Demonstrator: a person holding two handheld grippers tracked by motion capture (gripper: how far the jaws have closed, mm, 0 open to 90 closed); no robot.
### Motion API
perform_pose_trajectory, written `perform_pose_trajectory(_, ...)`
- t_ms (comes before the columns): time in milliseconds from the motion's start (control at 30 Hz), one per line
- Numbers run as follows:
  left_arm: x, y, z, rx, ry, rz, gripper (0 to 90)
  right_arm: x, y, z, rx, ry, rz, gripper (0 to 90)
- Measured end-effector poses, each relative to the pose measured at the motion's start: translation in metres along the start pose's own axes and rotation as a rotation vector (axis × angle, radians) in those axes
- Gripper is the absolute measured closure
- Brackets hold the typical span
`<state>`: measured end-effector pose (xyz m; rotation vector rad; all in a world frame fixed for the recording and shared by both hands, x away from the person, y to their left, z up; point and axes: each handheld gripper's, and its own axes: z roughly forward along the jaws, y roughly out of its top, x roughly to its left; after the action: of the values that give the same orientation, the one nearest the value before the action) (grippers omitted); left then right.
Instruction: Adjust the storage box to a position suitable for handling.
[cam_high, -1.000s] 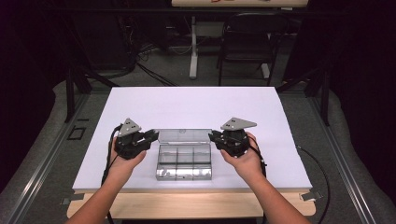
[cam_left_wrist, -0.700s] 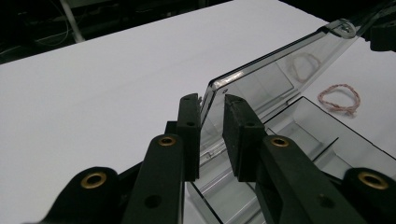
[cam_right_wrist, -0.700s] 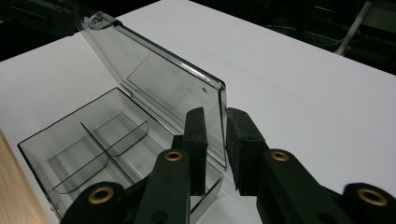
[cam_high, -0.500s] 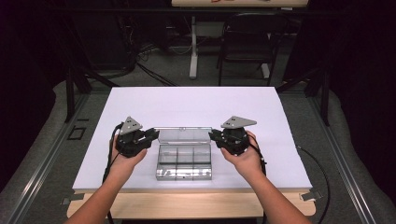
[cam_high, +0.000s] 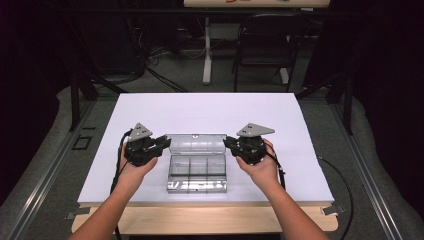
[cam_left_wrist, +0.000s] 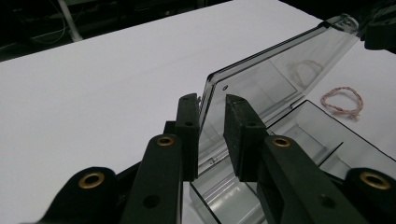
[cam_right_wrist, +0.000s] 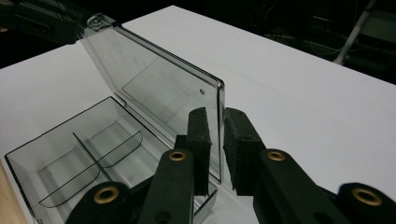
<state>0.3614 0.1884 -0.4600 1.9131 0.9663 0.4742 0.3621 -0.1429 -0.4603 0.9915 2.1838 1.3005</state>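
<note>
A clear plastic compartment box (cam_high: 196, 186) sits near the table's front edge, its hinged lid (cam_high: 196, 144) raised and leaning back. My left gripper (cam_high: 167, 142) is at the lid's left end and my right gripper (cam_high: 227, 143) at its right end. In the left gripper view the left gripper (cam_left_wrist: 212, 100) is shut on the lid's (cam_left_wrist: 271, 70) edge. In the right gripper view the right gripper (cam_right_wrist: 215, 114) has just been closing with the lid's (cam_right_wrist: 154, 74) edge between its jaws, and a thin gap remains at one pad. The dividers (cam_right_wrist: 100, 154) stand in the base.
A small pinkish twisted loop (cam_left_wrist: 343, 100) lies at the box's far end, and I cannot tell whether it is inside a compartment. The white table (cam_high: 210, 110) stretches behind the box. A dark chair (cam_high: 262, 42) and a table leg (cam_high: 206, 50) stand beyond it.
</note>
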Motion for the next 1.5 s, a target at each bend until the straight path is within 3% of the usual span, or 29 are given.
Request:
perform_pose_trajectory(233,0.002,-0.001,0.004,-0.008,0.005,-0.009,75.9,-0.003,-0.002,0.004,-0.017,0.002,0.021,80.1)
perform_pose_trajectory(400,0.005,0.0,0.007,-0.014,0.001,-0.025,75.5,-0.005,-0.003,0.008,-0.001,0.0,0.026,79.3)
perform_pose_trajectory(633,0.007,-0.002,0.012,-0.007,-0.007,-0.032,74.2,-0.011,-0.004,0.01,0.001,0.034,0.05,78.6)
perform_pose_trajectory(867,0.008,-0.003,0.015,-0.009,-0.008,-0.035,73.5,-0.012,-0.006,0.017,0.024,0.03,0.044,77.4)
perform_pose_trajectory(1000,0.009,-0.003,0.016,-0.006,-0.014,-0.04,72.9,-0.013,-0.009,0.02,0.022,0.041,0.071,77.0)
perform_pose_trajectory(1500,0.012,-0.008,0.022,-0.01,-0.03,-0.062,71.6,-0.016,-0.021,0.03,0.058,0.05,0.1,76.6)
